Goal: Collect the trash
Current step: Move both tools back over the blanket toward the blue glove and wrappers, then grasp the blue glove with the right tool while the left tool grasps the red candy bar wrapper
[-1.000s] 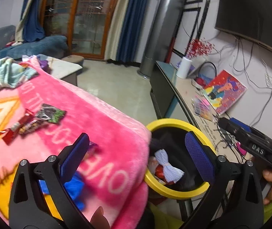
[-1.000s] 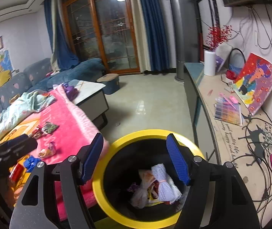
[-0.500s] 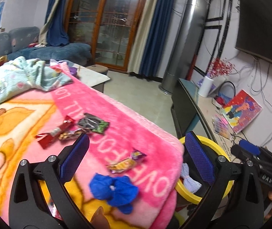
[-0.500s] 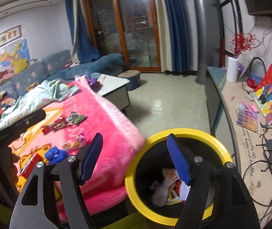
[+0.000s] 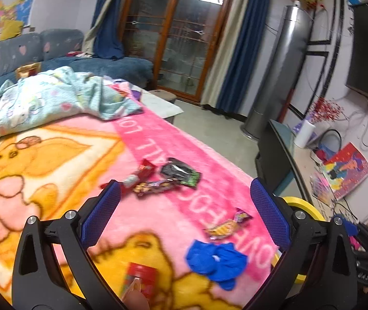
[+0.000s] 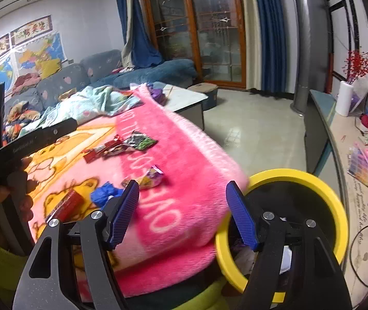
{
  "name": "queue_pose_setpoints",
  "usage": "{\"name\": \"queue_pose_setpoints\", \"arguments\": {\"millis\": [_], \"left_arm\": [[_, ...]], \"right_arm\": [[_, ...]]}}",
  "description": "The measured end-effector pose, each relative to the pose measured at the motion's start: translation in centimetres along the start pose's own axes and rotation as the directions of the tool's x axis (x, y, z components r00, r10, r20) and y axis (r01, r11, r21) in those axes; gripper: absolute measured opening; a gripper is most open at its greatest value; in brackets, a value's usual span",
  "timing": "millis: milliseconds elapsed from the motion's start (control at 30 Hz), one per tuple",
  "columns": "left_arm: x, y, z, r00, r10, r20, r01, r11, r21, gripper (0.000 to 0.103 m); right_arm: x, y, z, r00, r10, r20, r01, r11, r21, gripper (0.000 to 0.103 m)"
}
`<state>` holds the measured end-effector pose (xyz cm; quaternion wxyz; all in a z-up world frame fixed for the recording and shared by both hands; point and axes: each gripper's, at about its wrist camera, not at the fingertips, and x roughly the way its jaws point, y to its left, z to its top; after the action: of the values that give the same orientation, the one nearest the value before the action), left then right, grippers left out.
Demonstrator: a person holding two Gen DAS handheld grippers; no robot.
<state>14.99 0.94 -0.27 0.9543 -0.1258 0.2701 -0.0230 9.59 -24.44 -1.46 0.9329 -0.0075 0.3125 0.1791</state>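
Several pieces of trash lie on the pink blanket [image 5: 85, 186]: a crumpled blue wrapper [image 5: 216, 258], a yellow-purple candy wrapper [image 5: 226, 226], a red packet [image 5: 141, 276], a dark green-edged packet [image 5: 181, 171] and red and dark wrappers [image 5: 145, 180] beside it. My left gripper [image 5: 182, 217] hangs open and empty above the blanket, over the near wrappers. My right gripper [image 6: 184, 214] is open and empty over the blanket's edge, its right finger next to the yellow-rimmed bin [image 6: 320, 180], which holds trash. The same blue wrapper [image 6: 105, 193] and candy wrapper [image 6: 149, 178] show in the right wrist view.
A light blue quilt [image 5: 41, 100] is bunched at the blanket's far end, with a blue sofa [image 5: 62, 56] behind. A long low cabinet [image 6: 349, 149] with papers, cables and a paper roll runs along the right wall. Tiled floor [image 6: 248, 124] lies between.
Both grippers have swung left, away from the bin and over the blanket. The bin has slid to the right edge of both views; more wrappers have come into view.
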Motion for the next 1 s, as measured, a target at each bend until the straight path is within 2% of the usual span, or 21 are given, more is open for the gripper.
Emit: {"name": "queue_pose_setpoints", "arguments": {"millis": [333,533,867,1000], "left_arm": [[0.1,4.5,0.6,0.998,0.069,-0.003,-0.069,0.996,-0.055,0.092],[1.4,6.2,0.4,0.991,0.131,-0.019,-0.131,0.991,-0.019,0.092],[5.5,8.5,-1.0,0.977,0.158,-0.143,-0.153,0.987,0.046,0.092],[7.1,9.2,-0.9,0.975,0.131,-0.182,-0.127,0.991,0.030,0.082]], "right_arm": [[2.5,3.5,-0.3,0.996,0.072,-0.061,-0.074,0.997,-0.032,0.067],[4.0,5.4,-0.7,0.991,0.102,-0.091,-0.107,0.992,-0.063,0.067],[7.3,7.4,-1.3,0.980,0.122,-0.156,-0.136,0.988,-0.080,0.067],[8.5,7.6,-1.4,0.977,0.126,-0.173,-0.140,0.987,-0.074,0.067]]}}
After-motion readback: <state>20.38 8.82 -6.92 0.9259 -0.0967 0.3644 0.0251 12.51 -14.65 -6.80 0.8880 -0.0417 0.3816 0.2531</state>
